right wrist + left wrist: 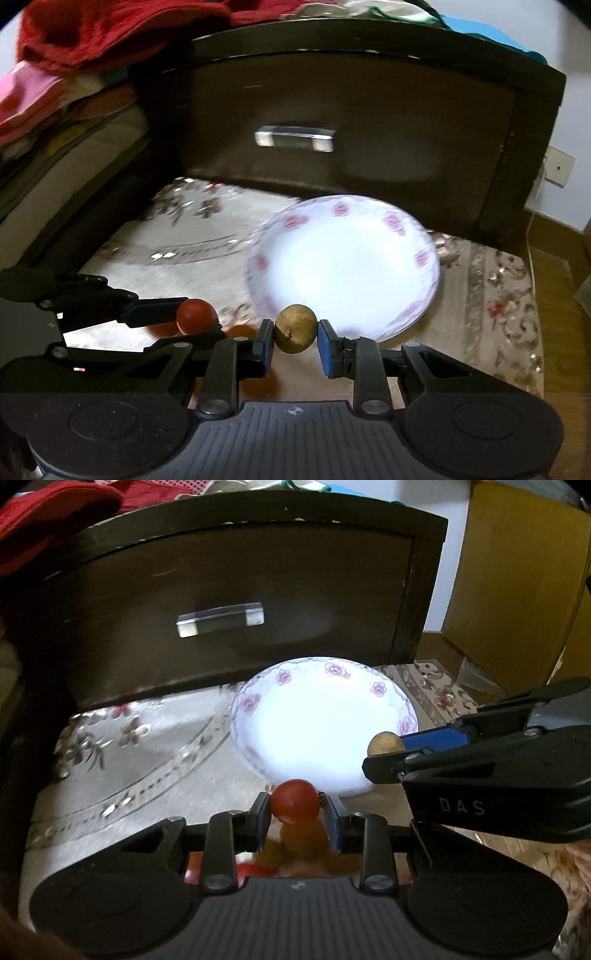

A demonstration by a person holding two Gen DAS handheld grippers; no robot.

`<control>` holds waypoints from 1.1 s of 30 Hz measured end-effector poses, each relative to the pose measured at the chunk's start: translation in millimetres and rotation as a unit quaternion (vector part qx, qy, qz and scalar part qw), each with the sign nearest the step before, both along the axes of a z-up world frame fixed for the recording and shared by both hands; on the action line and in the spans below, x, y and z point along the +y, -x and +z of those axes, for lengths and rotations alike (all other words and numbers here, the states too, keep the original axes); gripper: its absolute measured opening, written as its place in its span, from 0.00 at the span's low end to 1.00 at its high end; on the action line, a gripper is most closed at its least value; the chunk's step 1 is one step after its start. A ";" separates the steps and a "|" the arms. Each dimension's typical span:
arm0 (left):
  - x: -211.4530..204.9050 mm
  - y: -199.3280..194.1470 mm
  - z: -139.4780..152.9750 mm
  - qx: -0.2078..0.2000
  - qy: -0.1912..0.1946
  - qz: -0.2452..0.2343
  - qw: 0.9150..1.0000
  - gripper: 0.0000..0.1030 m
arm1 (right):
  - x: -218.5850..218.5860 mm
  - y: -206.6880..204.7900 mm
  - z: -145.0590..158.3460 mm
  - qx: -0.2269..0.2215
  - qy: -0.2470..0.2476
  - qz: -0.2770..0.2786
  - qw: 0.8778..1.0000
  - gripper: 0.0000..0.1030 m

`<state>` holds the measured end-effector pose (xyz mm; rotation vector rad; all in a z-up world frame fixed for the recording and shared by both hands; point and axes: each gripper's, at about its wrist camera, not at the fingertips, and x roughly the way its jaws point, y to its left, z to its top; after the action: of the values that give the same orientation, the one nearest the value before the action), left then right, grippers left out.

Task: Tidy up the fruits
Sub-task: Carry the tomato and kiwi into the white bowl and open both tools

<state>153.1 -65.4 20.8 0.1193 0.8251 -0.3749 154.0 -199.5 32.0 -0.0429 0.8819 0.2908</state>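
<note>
Red fruit [294,800] seemingly pinched in left claw [295,812].

Round red cherry tomato [294,800], glossy. Small olive-brown round fruit [295,333], dull skin. White ceramic plate [421,258] with pink flower rim print. Beige cloth [155,775], grey-brown floral pattern. Dark brown wooden drawer front [229,590]; black grippers' pads blue [325,347].

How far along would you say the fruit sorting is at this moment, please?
Nothing is on the plate yet. In hand: the left gripper holds a red fruit and the right gripper a brownish fruit, both near its rim. More fruit waits below.
</note>
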 end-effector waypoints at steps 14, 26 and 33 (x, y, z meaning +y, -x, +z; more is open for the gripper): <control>-12.4 -33.5 -18.8 0.002 -0.005 -0.007 1.000 0.36 | -19.3 -33.4 -21.6 0.017 -0.006 -0.028 0.999 0.21; -16.7 -35.0 -19.6 0.003 -0.005 -0.013 1.000 0.37 | -26.2 -40.3 -29.8 0.023 -0.015 -0.041 0.999 0.24; -17.7 -32.3 -18.1 0.000 -0.015 -0.010 1.000 0.39 | -25.7 -40.0 -29.6 0.019 -0.014 -0.043 0.999 0.25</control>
<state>185.4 -83.1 2.7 0.1561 0.8299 -0.3807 194.0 -225.2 2.4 0.0267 0.9153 0.2232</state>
